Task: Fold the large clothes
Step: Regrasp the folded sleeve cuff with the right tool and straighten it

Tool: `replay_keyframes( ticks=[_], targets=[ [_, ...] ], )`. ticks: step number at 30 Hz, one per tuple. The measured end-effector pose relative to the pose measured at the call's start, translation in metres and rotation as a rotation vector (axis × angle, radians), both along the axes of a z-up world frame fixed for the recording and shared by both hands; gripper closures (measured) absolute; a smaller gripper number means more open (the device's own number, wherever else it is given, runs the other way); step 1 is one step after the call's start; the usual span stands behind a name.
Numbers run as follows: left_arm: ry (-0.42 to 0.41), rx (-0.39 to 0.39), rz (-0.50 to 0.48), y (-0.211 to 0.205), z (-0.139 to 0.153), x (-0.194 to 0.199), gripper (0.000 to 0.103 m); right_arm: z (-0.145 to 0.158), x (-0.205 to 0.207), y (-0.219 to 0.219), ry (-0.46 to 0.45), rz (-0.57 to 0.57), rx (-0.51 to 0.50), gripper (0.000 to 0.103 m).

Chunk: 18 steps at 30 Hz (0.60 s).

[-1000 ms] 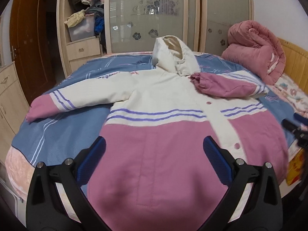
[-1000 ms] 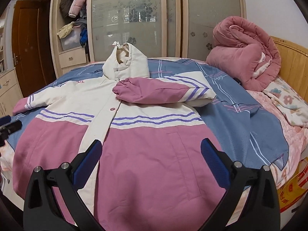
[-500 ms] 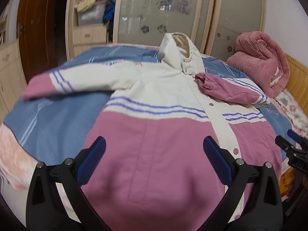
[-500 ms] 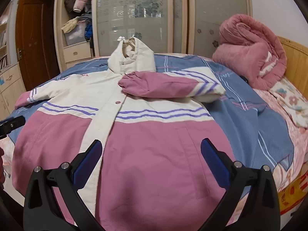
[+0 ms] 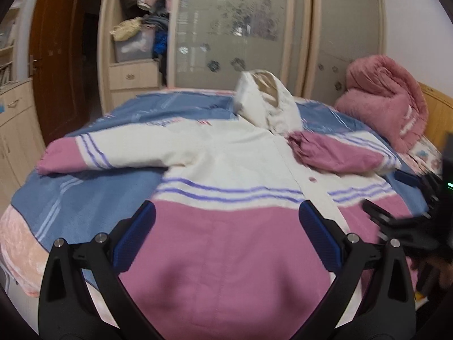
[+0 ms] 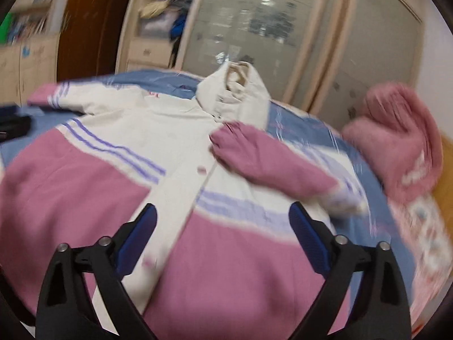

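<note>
Two open claws, left and right, hold nothing, the right's jaws having just narrowed; the outstretched sleeve of the pink-and-cream padded jacket should be gripped at its cuff.

Soft, even indoor light, warmish, no hard shadows on the pink-and-cream hooded padded jacket; only a faint dim patch under its near hem. Source not in view. Pale glare smeared across the frosted-glass sliding wardrobe doors, brightest in right wrist view. Left wrist view: mild motion blur, worst at right edge where black gear smears. Right wrist view: heavy blur throughout, stripes doubled, rolled fluffy pink quilt mushy, pic tilted. Fisheye bending in both, straight door frames curved, black vignette at corners. Nearest blue finger pads fairly sharp vs. bkgd.
</note>
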State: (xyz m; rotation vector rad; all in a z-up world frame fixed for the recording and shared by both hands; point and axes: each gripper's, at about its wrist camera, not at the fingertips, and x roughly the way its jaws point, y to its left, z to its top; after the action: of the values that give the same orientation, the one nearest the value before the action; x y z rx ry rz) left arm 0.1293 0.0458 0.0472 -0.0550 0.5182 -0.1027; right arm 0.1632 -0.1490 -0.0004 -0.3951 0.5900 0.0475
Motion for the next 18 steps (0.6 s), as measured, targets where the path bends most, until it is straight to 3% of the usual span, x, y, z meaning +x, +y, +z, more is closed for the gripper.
replay_keyframes(
  ticks=[3,6,10,14,18],
  targets=[
    [0.001,-0.046,0.03,0.017,0.003,0.005,0.002,-0.007,0.069,0.031,0.085,0.026,-0.118,0.029],
    [0.0,-0.068,0.054,0.03,0.003,0.008,0.002,-0.019,0.121,0.049,0.113,-0.003,-0.222,0.031],
    [0.015,-0.076,0.064,0.04,0.001,0.012,0.002,-0.041,0.172,0.05,0.19,-0.074,-0.284,0.033],
    [0.009,-0.074,0.053,0.044,0.003,0.012,0.002,-0.054,0.196,0.04,0.215,-0.162,-0.299,0.075],
    [0.005,-0.084,0.05,0.049,0.005,0.012,0.002,-0.047,0.195,0.052,0.124,-0.175,-0.327,0.086]
  ],
)
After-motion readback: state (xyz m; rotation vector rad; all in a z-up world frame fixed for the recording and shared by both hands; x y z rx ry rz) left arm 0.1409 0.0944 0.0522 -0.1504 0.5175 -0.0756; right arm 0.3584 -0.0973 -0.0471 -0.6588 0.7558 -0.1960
